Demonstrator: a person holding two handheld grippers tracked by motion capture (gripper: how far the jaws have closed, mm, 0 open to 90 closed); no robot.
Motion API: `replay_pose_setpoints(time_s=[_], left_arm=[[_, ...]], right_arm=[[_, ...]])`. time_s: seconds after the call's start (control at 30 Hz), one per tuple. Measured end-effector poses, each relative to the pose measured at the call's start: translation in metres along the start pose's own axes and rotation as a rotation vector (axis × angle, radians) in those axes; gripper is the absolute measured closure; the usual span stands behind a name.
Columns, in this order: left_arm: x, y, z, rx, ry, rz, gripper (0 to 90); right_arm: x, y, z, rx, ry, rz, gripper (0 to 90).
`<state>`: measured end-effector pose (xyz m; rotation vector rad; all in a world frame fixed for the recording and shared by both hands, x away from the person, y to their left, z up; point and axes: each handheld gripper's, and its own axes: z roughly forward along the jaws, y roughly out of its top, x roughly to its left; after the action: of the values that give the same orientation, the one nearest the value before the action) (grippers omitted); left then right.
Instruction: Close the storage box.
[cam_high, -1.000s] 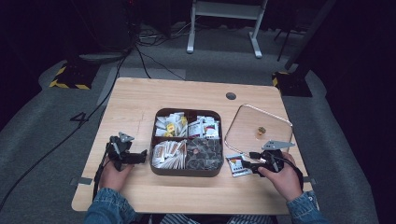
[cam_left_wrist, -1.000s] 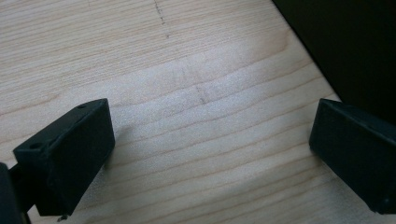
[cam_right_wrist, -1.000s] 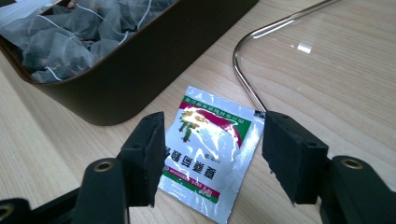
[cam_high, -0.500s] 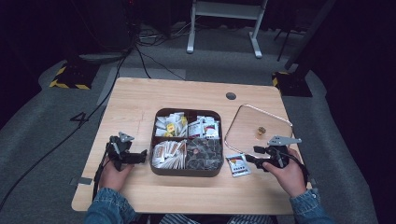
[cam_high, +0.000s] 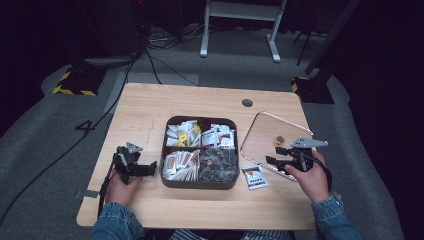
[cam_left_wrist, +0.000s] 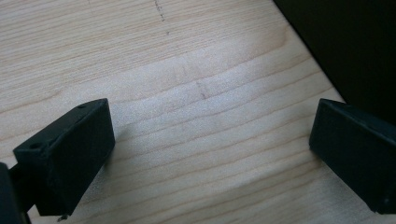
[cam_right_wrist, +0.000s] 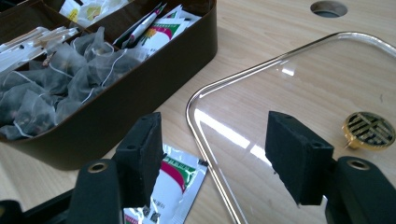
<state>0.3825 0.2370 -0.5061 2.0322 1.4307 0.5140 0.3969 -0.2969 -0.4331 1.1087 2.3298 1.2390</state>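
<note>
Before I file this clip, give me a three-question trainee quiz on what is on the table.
1. True or false: the sachet lies inside the box.
2. What lies flat on the table to the right of the box: A a clear lid, B a plate, C a book?
3. Is anything between the jaws of the right gripper?

Key
1. False: it lies on the table between the box and the lid.
2. A, with a small gold knob on it.
3. No, they stand open and empty above the lid's edge.
</note>
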Motion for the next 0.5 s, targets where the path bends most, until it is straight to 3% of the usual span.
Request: replay_pose_setpoints(time_s=[0.2, 0.5], left_arm=[[0.0, 0.0, 0.0, -0.001, 0.003, -0.001, 0.4], [0.0, 0.0, 0.0, 0.001, 0.001, -0.003, 0.4]], right_arm=[[-0.005, 0.012, 0.002, -0.029, 0.005, -0.015, 37.3], [-0.035, 0.026, 0.012, -0.033, -0.082, -0.002, 37.4]])
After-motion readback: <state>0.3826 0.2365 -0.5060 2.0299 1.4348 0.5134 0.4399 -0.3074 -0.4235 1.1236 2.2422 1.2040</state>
